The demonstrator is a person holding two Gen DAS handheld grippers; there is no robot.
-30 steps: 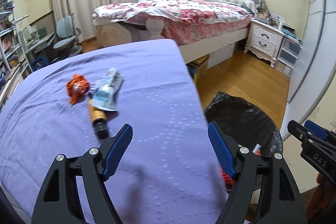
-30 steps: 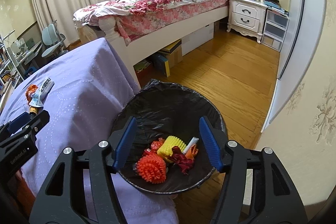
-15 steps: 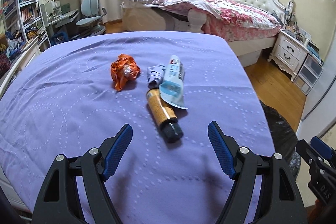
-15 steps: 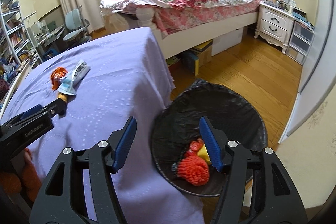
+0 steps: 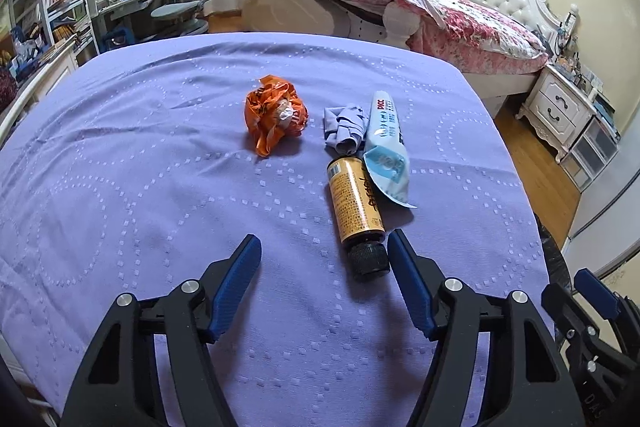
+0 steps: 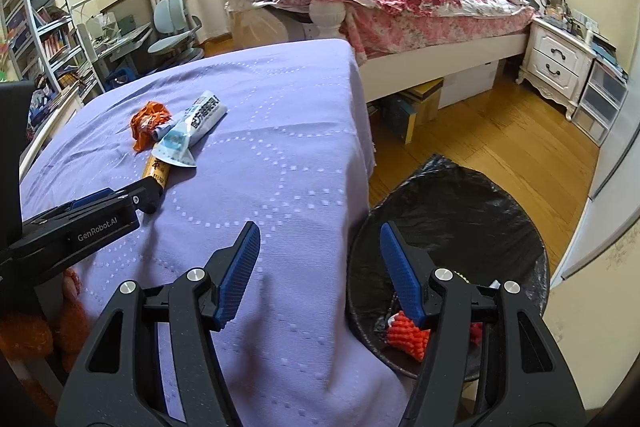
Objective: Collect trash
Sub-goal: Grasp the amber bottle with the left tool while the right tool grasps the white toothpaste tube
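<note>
Four bits of trash lie together on the purple-clothed worktop [image 5: 160,155]: a crumpled orange wrapper [image 5: 275,115], a small wad of pale purple cloth or paper [image 5: 346,129], a flattened white-and-blue tube [image 5: 386,143], and a yellow-labelled bottle [image 5: 356,205] with a black cap [image 5: 368,259]. The wrapper sits apart to the left of the others. The tube's wide end overlaps the bottle's upper right side, and the wad rests against the tube, just above the bottle.

My left tongs [image 5: 324,255] hang just over the cloth, released but narrowing at this moment. The bottle's cap lies between the blue pads, close beside the right pad [image 5: 404,279]; I cannot tell whether that pad touches it. The left pad is well clear of it, so nothing is gripped.

My right tongs [image 6: 320,263] are released and empty, held above the worktop's near edge, with the right pad in front of the bin. The black-lined trash bin [image 6: 500,203] stands on the wooden floor [image 6: 500,131] just right of the worktop. Inside it I see a knobbly orange-red piece [image 6: 404,333], with other scraps mostly hidden behind my tongs. In the right view my left tongs [image 6: 148,197] reach in from the left edge, their tip at the bottle's cap end.
</note>
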